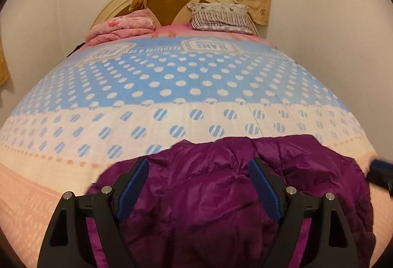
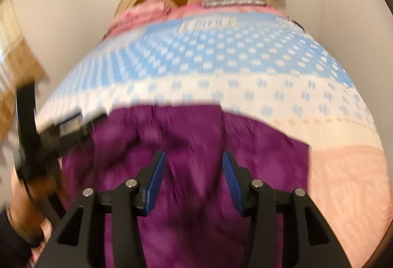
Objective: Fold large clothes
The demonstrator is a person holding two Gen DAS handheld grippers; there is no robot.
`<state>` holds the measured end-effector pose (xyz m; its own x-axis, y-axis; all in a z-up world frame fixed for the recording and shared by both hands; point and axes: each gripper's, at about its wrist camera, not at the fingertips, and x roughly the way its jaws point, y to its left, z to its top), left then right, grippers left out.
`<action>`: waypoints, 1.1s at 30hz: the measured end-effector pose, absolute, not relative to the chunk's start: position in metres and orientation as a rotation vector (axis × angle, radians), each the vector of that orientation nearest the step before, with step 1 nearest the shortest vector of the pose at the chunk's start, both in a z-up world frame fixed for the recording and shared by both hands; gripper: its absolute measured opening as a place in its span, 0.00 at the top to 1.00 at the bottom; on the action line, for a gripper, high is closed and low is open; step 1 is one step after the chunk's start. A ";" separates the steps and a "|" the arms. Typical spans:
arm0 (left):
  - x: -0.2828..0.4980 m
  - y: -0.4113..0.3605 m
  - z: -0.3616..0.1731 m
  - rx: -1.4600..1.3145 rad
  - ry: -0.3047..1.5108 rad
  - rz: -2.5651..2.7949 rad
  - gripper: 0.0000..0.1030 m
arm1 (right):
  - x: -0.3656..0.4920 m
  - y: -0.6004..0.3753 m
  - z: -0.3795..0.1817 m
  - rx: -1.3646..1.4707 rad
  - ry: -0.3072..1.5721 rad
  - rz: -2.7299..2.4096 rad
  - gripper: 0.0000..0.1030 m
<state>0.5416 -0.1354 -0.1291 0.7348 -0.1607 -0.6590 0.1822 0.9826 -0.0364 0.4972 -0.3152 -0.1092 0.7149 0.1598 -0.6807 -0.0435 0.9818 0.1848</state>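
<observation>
We see the purple jacket lying crumpled at the bottom centre of both frames, on the dotted bedspread. Our left gripper hangs wide apart, released; our right gripper is also released, nothing between its pads.

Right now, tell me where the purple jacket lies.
The purple jacket lies on the near end of the polka-dot bedspread, under both grippers, opposite the pillows.
</observation>
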 end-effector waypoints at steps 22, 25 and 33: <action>0.545 -0.139 -0.204 -0.001 0.900 -0.188 0.13 | 0.514 -0.291 -0.210 0.076 0.837 0.068 0.53; 0.545 -0.141 -0.204 0.013 0.904 -0.183 0.13 | 0.515 -0.291 -0.211 0.073 0.837 0.064 0.53; 0.546 -0.141 -0.205 0.014 0.906 -0.184 0.12 | 0.515 -0.290 -0.211 0.064 0.839 0.052 0.53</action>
